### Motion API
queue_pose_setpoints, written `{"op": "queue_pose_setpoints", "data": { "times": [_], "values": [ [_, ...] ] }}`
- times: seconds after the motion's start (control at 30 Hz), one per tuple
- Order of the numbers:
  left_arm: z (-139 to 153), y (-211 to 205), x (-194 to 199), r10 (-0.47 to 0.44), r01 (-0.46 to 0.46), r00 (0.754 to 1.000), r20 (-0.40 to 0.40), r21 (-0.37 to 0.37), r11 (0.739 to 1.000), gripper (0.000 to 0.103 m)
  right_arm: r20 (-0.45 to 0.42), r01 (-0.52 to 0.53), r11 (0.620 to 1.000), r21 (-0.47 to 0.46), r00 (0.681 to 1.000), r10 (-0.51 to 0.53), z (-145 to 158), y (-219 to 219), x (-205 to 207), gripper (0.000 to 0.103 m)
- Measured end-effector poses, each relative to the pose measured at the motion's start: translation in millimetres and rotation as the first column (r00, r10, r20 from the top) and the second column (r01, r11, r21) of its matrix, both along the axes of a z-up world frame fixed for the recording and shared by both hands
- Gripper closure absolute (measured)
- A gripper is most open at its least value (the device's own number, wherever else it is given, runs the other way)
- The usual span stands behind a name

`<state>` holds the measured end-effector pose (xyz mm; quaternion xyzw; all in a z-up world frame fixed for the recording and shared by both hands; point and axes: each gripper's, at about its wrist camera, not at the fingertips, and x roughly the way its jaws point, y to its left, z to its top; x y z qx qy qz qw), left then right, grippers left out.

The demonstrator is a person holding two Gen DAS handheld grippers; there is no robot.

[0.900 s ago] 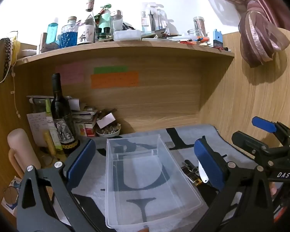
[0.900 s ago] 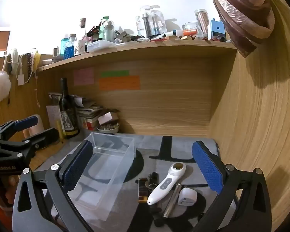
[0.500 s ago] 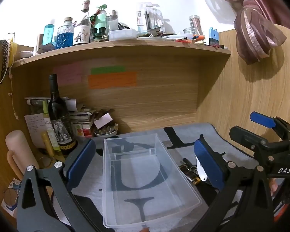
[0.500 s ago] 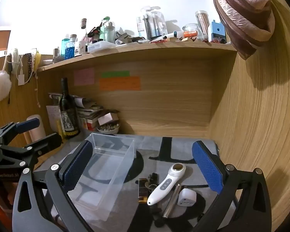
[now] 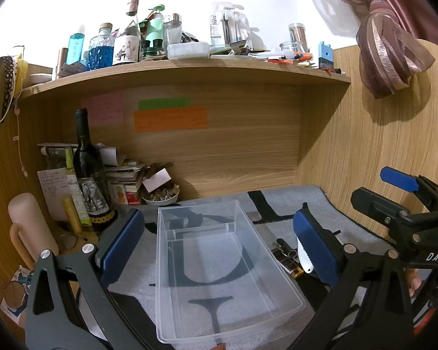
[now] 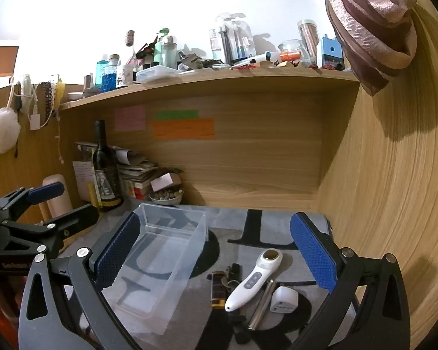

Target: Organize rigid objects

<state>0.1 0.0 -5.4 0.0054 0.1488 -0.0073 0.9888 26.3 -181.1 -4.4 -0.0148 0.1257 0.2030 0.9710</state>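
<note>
Wood panels wall in a desk nook, with a crowded shelf (image 5: 189,67) overhead and a grey mat (image 6: 277,227) with black letters spread over the desk.

One clear plastic bin (image 5: 219,262) sits on the mat, empty, open side up. Its long axis runs from the near edge of the desk toward the back panel. In the right wrist view it lies left of a small cluster of loose things.

That cluster holds one of each:
- a white handheld device (image 6: 255,280), lying flat, round head toward the back panel and narrow tip toward the camera, slanted a little left
- a silver metal tube (image 6: 262,306), just right of the device and roughly parallel to it
- a white charger cube (image 6: 283,300), touching or nearly touching the tube's right side
- a dark lighter (image 6: 217,288) with a gold base, long axis front to back, left of the device
- a bunch of keys (image 6: 232,274) between lighter and device

The left gripper (image 5: 219,248) hangs over the bin, jaws spread wide, grasping nothing. The right gripper (image 6: 216,253) hovers over the cluster and the bin's right wall, jaws also fully released and empty.

One dark wine bottle (image 5: 89,175) stands upright at the back left.
</note>
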Motion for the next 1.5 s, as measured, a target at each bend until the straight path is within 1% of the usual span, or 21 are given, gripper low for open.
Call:
{"op": "queue_pose_setpoints", "data": {
  "times": [1.5],
  "values": [
    [2.8,-6.6,-1.1,-0.007,0.007,1.0,-0.002,0.0,1.0,0.0,0.012,-0.012,1.0,-0.012,1.0,0.012,0.7,3.1,-4.5,0.0]
  ]
}}
